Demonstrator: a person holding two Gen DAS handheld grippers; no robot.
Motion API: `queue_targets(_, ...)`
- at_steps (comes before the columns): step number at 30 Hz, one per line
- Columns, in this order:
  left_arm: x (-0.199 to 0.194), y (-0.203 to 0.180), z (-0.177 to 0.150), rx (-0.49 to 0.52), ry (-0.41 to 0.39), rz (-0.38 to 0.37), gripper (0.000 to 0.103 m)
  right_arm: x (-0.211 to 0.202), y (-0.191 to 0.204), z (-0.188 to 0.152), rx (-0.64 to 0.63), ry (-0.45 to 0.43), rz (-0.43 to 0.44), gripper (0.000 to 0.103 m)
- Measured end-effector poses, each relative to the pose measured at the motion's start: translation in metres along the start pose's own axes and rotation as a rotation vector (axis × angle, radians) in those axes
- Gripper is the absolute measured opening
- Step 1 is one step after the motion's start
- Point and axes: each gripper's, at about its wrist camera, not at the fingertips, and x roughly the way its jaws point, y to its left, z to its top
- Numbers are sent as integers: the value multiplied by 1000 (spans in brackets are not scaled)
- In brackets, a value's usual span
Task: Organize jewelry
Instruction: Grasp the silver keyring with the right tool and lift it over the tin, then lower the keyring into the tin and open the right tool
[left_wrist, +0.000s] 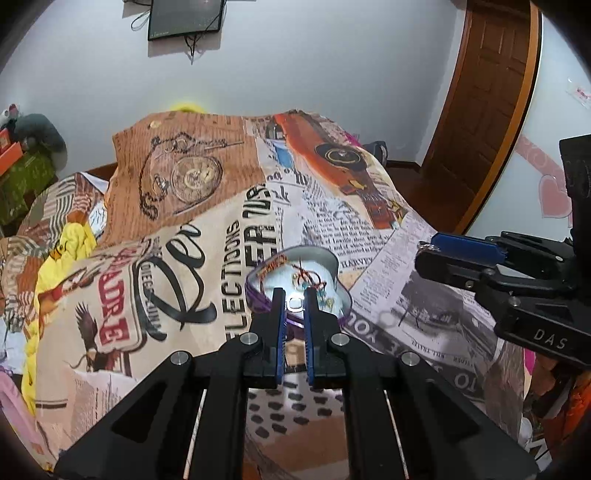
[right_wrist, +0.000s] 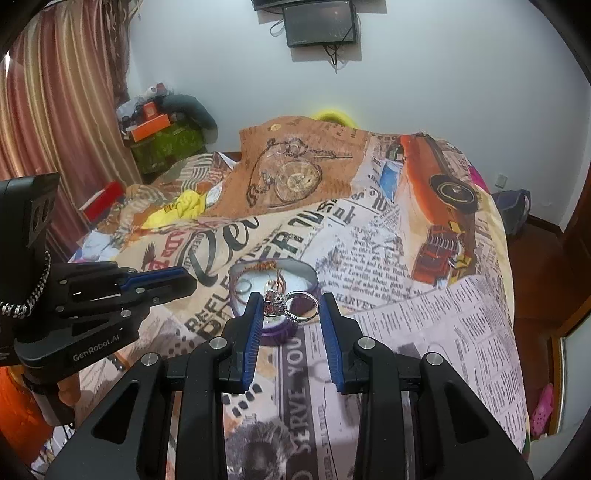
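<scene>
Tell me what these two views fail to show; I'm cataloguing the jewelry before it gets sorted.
- Left wrist view: the left gripper covers the near part of the heart-shaped tin; the pieces inside are small and tangled, so no count.
- Right wrist view: the ring held by the right gripper hides the tin's middle.
- Both views: the tin's purple side is mostly hidden.

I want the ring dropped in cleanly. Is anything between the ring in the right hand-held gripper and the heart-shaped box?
Nothing visible. The ring, clamped in the right hand-held gripper, sits at the near rim of the open heart-shaped box; the left hand-held gripper stays off to its side.
</scene>
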Motion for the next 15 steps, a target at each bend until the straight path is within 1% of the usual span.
queue_targets(8,9,7,10,-4,-16,-1,7,17,2,10,-6,-1,12,28)
queue_targets(15,26,15,16,-20,-7,4,7,42,-2,13,-10,30,12,28)
